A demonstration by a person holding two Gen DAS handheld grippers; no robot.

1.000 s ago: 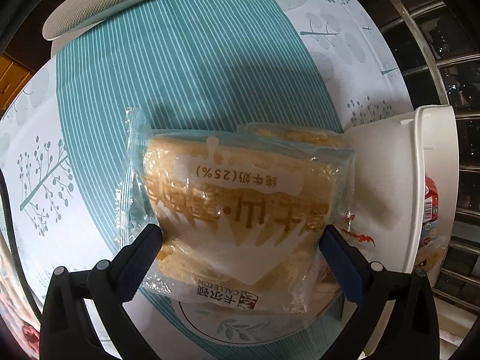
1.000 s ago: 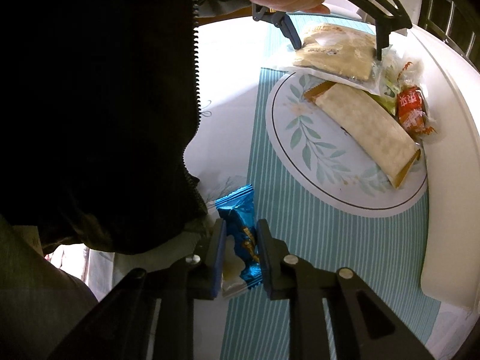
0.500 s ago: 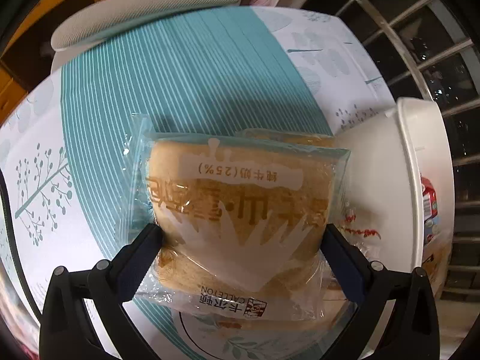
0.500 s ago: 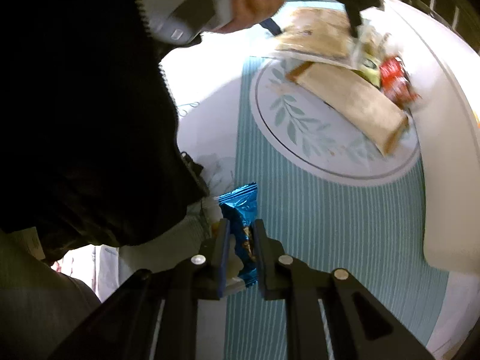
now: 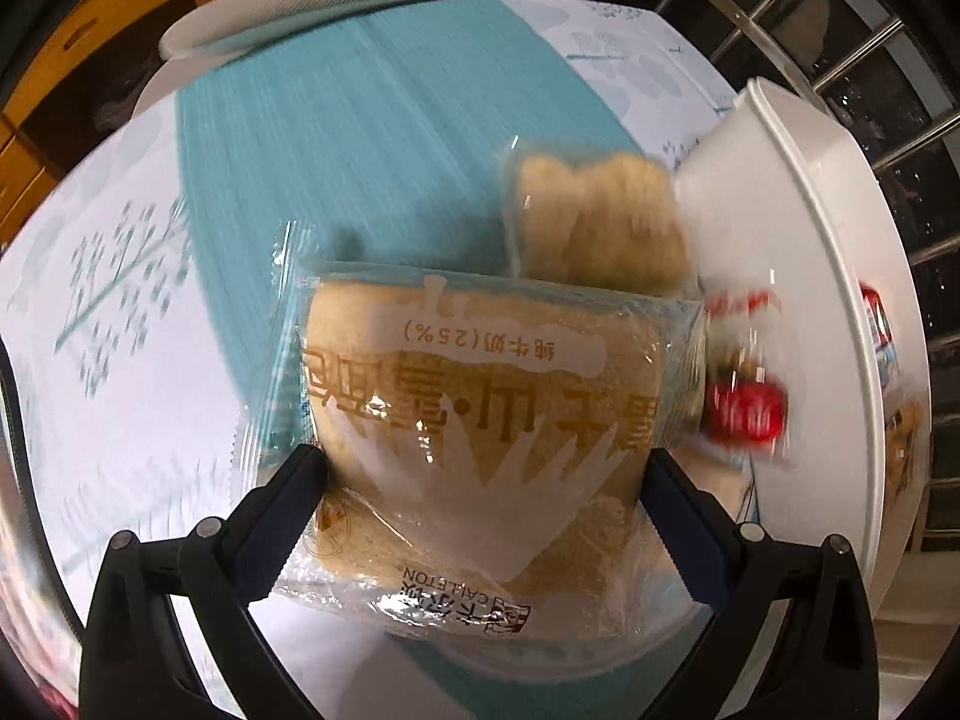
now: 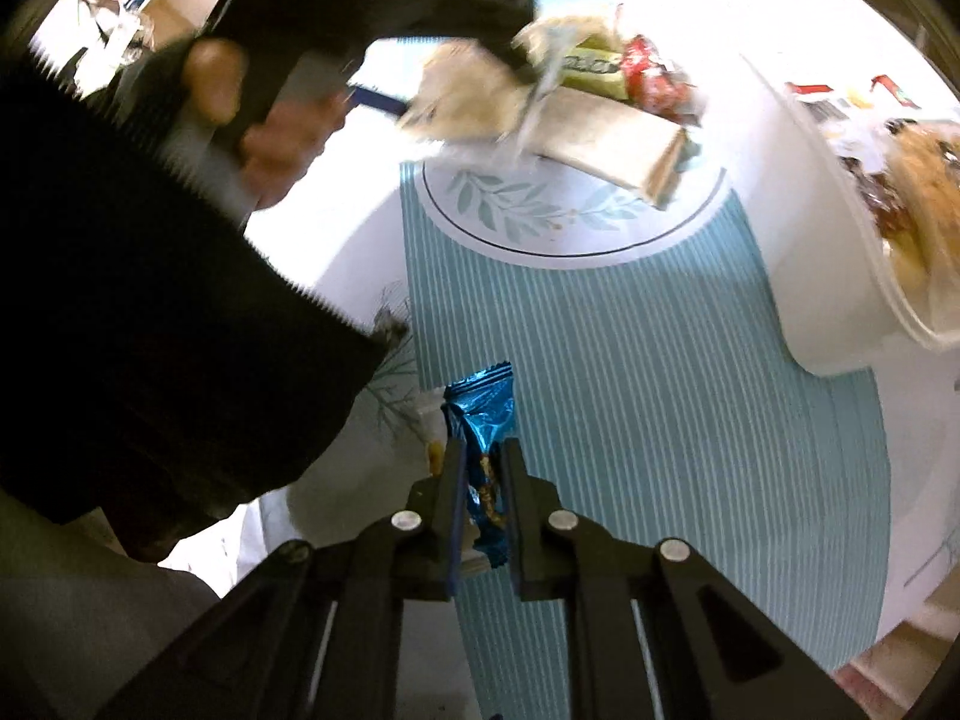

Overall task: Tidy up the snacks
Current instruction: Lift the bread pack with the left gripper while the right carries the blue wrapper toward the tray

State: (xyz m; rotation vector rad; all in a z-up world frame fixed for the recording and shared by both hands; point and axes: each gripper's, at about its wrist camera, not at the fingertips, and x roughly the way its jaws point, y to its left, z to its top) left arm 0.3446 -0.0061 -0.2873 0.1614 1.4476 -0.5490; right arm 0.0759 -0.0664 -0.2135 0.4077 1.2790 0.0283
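Both sets of jaws are clamped on a snack. My left gripper (image 5: 486, 468) stands wide, its blue pads pressing the two sides of the bread packet (image 5: 480, 420), a soft clear-wrapped loaf with brown printing. I hold it across its width near the lower end, so most of the packet hangs out in front of the fingers. My right gripper (image 6: 483, 474) is nearly pressed together, pinching the blue foil snack (image 6: 483, 420) by its thin middle, with the crimped top sticking out beyond the fingertips. A slim wrapper needs that narrow grip.

Starting with the biggest thing, the table (image 6: 630, 420) wears a cloth with teal stripes and a white round leaf motif. At its edge sits the white tub (image 5: 804, 300), which I judge to be the goal for the snacks, since wrapped items already lie inside it in the right wrist view. Beside the tub's wall lies a second bread packet (image 5: 600, 222), and just beside that a red wrapper (image 5: 744, 414), both on the cloth and blurred. From the right wrist view I also see a green packet (image 6: 591, 66) tucked among them.

My bread packet is lifted off the cloth, close to the tub's wall. The blue snack hangs above the near edge of the cloth, well apart from the tub.
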